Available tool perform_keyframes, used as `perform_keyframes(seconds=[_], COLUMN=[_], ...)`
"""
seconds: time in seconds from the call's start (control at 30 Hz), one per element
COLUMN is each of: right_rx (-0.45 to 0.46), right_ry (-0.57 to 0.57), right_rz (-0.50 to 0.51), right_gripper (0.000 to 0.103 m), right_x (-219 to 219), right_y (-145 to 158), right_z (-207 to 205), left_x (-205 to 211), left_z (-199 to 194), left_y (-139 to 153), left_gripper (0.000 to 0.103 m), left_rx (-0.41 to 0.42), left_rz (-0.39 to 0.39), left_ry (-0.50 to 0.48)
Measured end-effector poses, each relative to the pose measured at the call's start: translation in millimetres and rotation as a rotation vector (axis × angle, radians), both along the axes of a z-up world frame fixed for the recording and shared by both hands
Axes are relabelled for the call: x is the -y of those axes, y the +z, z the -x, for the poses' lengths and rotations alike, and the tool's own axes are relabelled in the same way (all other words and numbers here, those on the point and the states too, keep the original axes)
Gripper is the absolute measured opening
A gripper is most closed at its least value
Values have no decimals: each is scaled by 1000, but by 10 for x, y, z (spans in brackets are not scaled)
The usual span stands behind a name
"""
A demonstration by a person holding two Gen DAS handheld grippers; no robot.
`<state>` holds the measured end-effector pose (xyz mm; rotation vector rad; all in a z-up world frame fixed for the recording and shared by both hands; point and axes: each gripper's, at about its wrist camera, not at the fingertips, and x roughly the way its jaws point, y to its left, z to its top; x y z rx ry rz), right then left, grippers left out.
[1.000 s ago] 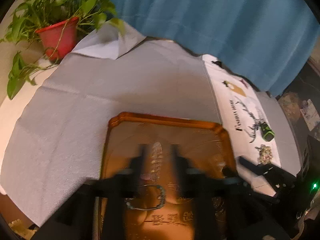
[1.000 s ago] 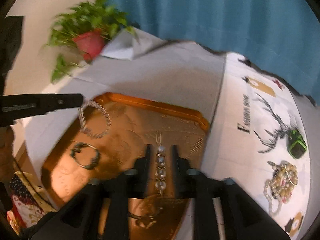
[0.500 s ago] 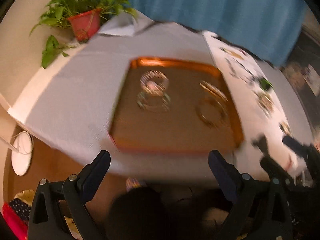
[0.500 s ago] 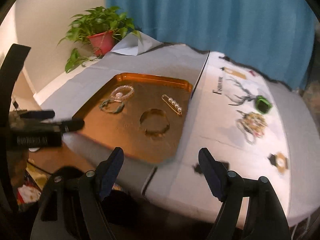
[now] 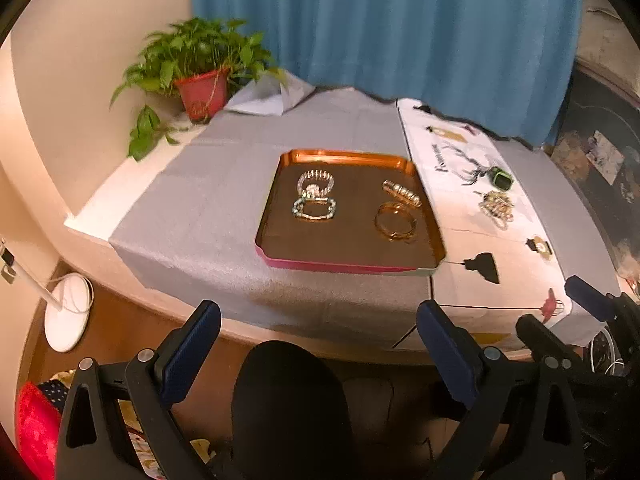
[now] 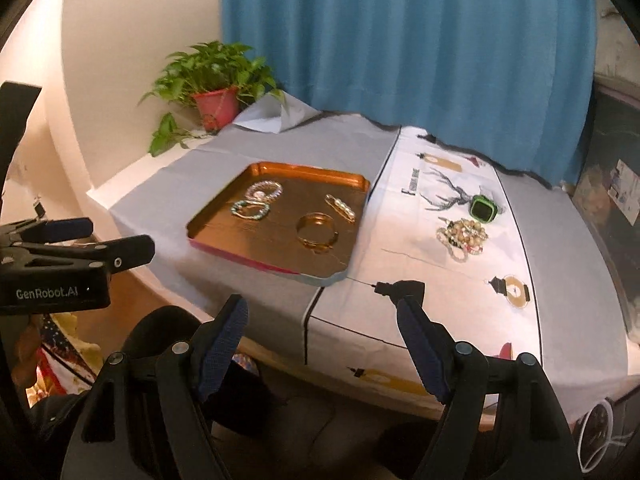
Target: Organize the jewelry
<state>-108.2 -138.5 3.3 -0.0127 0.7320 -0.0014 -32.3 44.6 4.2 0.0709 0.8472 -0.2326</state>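
Jewelry lies on a rectangular copper-coloured metal tray [image 5: 276, 200] at frame centre in the left wrist view. The tray rests on a grey cloth [image 5: 200, 216] covering the left part of the table; a white printed cloth with a deer drawing [image 5: 508, 248] adjoins it on the right. A blue curtain [image 5: 400, 32] fills the upper frame, and a green leafy plant in a red pot [image 5: 202, 90] stands at the upper left.

The left gripper [image 5: 318, 344], at the bottom of the frame and short of the table edge, has its jaws spread wide and grips nothing. The right gripper [image 6: 322, 330], at the bottom of its own view, is likewise spread wide and carries nothing.

On the tray:
- clear crystal bracelet [image 5: 315, 181], upper left;
- green bead bracelet [image 5: 315, 209], just below it, touching;
- gold bangle [image 5: 396, 221], lower right;
- gold pin with pearls [image 5: 401, 193], upper right.

On the white cloth, a tangled heap of pearl and gold bead jewelry [image 5: 497, 207] lies right of the tray, with a small green-framed watch [image 5: 501, 179] just above it.
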Motion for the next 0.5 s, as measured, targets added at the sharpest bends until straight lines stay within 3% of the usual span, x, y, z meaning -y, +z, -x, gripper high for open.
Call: perform_keyframes(seconds=[0.5], right_rx=[62], right_ry=[-12], right_rz=[-3], right_gripper=[78], right_x=[-3], right_y=[212], right_z=[368], left_x=[68], left_z=[353], left_y=[293], left_gripper=[97], left_rx=[91], left_rz=[-10], left_ry=[-28])
